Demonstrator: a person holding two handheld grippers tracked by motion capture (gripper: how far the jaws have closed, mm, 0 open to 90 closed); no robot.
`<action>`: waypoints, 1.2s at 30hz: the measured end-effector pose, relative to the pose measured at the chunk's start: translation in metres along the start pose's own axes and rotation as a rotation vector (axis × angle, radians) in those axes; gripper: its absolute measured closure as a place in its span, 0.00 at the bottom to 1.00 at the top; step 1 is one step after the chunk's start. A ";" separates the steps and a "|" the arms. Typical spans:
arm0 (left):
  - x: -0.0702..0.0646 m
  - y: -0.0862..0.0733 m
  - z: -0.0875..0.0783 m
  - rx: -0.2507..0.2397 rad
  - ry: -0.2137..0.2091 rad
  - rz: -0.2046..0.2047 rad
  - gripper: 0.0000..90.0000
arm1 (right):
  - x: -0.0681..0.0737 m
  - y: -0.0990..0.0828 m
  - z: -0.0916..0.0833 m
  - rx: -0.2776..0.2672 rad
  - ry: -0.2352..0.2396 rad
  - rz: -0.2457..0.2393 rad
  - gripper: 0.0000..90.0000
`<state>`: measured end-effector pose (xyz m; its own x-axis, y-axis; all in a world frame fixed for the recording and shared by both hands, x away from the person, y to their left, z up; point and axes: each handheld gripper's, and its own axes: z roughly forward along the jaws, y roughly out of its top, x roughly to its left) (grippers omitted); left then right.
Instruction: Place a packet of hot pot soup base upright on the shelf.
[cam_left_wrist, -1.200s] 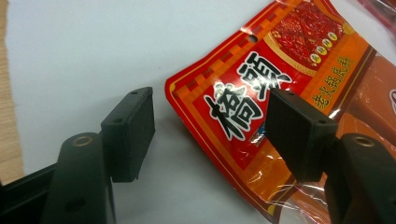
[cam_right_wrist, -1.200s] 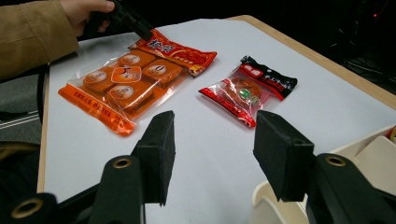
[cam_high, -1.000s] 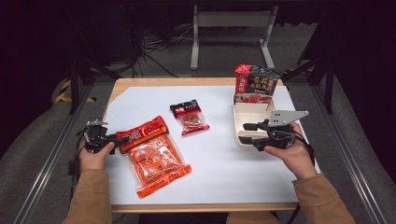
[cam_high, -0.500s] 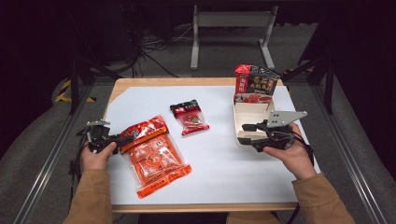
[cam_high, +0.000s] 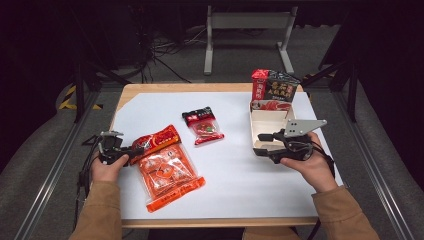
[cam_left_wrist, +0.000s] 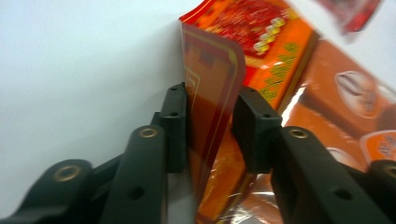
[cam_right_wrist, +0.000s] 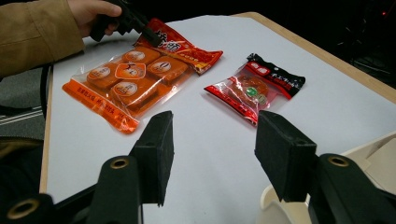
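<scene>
- Honestly, the left gripper (cam_left_wrist: 210, 135) is the worry. Its fingers (cam_left_wrist: 175, 126) have just been closing around the edge of the red sachet (cam_left_wrist: 212, 93), and in the left gripper view one pad sits against the foil while the other looks a hair off it. So they're not quite clamped yet, by my read.
- That edge is curled up and thin, so if the squeeze lands on the flap alone, I'd guess the sachet (cam_high: 156, 140) slides out on the lift.
- It's resting half on top of the orange clear pack (cam_high: 165, 172) near the left side of the bench (cam_high: 235, 175). The plastic could get pinched too and drag along, scattering things.
- Further out, the small dark-topped packet (cam_high: 204, 126) lies well apart in the middle, so it's probably safe.
- The right gripper (cam_high: 265, 144) hovers with its fingers (cam_right_wrist: 156, 149) apart and nothing between them, just beside the open white box (cam_high: 265, 125) at the right. A nudge there might shove the box, or tip the upright printed lid flap (cam_high: 272, 90).
</scene>
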<state>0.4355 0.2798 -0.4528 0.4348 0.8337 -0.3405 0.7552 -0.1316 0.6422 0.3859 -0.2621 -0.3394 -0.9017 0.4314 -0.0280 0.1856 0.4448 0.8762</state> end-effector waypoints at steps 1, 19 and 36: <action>0.001 0.000 -0.001 0.007 -0.007 -0.017 0.85 | 0.000 0.000 0.000 0.001 0.000 0.000 0.53; -0.010 0.003 -0.019 -0.064 -0.010 0.010 1.00 | -0.001 0.001 -0.003 -0.002 0.017 0.000 0.63; -0.033 0.017 -0.055 -0.207 -0.050 0.064 1.00 | -0.002 0.001 -0.010 -0.035 0.013 0.061 0.72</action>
<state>0.4067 0.2794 -0.3929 0.5064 0.7988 -0.3249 0.6106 -0.0660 0.7892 0.3839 -0.2703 -0.3337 -0.8943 0.4464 0.0322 0.2269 0.3902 0.8923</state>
